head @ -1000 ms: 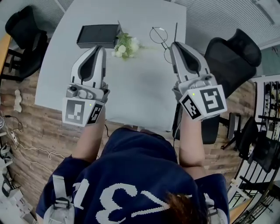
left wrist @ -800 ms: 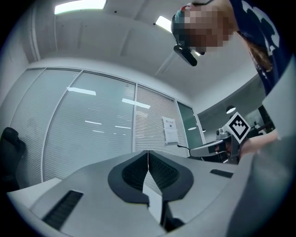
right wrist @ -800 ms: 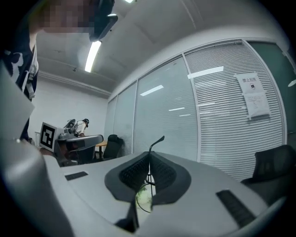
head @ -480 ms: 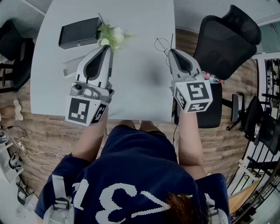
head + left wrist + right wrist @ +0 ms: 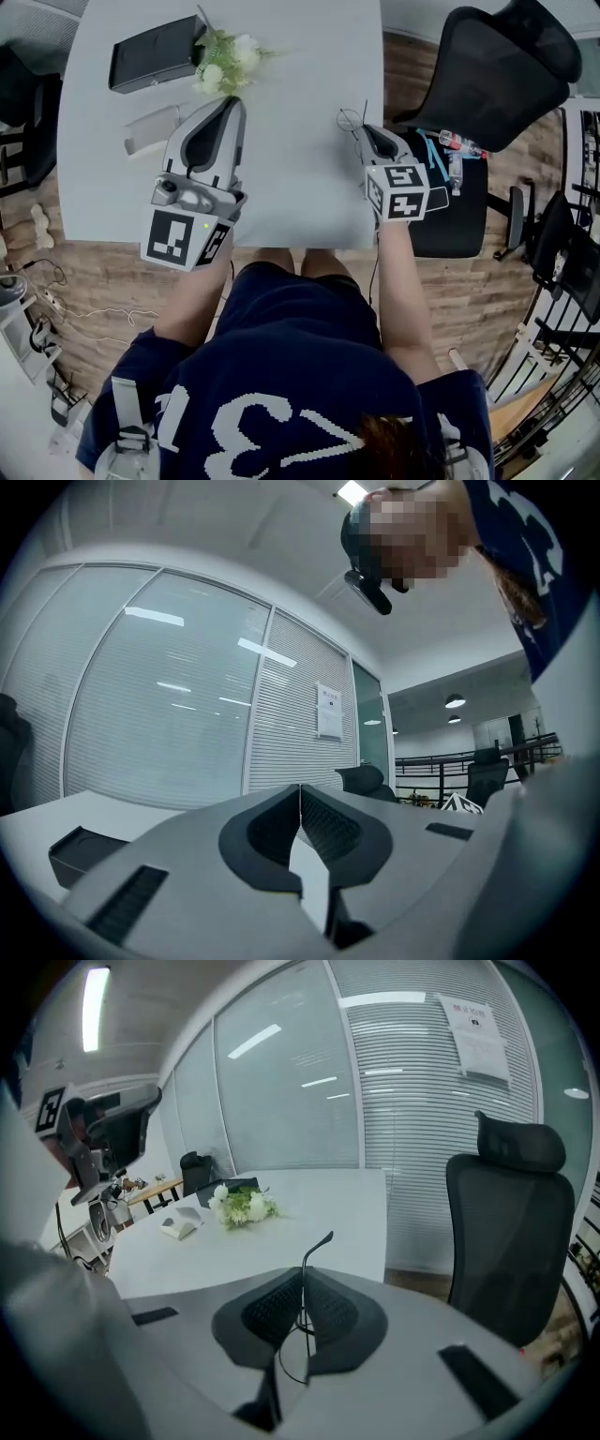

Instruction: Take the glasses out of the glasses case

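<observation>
Between the closed jaws of the right tool (image 5: 302,1299) were the glasses (image 5: 315,1245), pinched at the thin wire frame. One temple rose up and forward out of the jaws, and a wire lens rim hung behind them. Left tool (image 5: 300,803): jaws together, nothing between them. Seen from the head view, the glasses were held over the tabletop (image 5: 300,84) near its right edge, well apart from the dark box (image 5: 153,64) beside the flowers (image 5: 225,54) at the far left. The free temple's long axis ran roughly along the tool, tip pointing away from the person. The glasses were judged light, springy and easily bent; they were best held gently at bridge or hinge, never on a lens.
</observation>
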Motion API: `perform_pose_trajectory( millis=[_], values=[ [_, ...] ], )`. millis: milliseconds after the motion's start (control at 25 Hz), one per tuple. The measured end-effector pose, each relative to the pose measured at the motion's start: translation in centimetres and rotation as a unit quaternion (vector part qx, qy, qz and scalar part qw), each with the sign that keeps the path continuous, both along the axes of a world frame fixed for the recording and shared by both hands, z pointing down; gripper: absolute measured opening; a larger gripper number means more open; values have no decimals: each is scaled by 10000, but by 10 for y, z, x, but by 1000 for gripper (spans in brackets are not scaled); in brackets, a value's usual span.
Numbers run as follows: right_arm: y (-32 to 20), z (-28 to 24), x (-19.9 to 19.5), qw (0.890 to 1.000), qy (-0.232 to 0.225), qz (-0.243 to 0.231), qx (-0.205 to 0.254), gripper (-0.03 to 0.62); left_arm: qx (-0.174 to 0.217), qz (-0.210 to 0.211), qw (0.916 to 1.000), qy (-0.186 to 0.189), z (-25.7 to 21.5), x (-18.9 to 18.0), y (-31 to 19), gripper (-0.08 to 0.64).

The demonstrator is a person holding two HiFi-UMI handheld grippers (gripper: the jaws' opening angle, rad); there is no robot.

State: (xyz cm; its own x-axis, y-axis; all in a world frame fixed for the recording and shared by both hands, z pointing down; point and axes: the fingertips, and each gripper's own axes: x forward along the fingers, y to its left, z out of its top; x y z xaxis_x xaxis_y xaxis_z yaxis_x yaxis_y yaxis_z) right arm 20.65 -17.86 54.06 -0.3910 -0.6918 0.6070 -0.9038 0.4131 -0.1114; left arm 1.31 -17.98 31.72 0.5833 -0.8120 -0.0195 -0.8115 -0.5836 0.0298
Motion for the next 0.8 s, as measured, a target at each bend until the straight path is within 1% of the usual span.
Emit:
perform_pose_trajectory(
  millis=[200, 400, 440, 480, 560, 600, 680, 800],
  values=[
    [13, 39, 1, 9988, 117, 27, -480, 29, -74, 14, 10000, -27, 7, 3, -1, 18],
    [20, 65, -5, 9957, 392, -98, -836, 38, -100, -3, 9999, -39, 10, 0, -2, 17],
    [21, 66, -6, 9954, 367, -118, -872, 92, -95, -7, 9999, -41, 9, 0, -2, 17],
    [21, 64, -6, 9956, 313, -125, -878, 121, -86, -12, 10000, -42, 8, 0, -2, 18],
    [17, 51, -5, 9972, 199, -69, -719, 107, -54, -22, 10000, -36, 5, -1, -2, 17],
    [12, 40, -3, 9984, 155, -10, -545, 75, -27, -25, 10000, -27, 3, -1, -3, 17],
    [0, 8, 3, 9999, 31, 128, -82, 40, 54, -22, 10000, -1, -3, -1, -5, 17],
    [-18, -56, 12, 9965, -286, 305, 725, 28, 238, -2, 9997, 48, -18, 2, -7, 17]
  ],
)
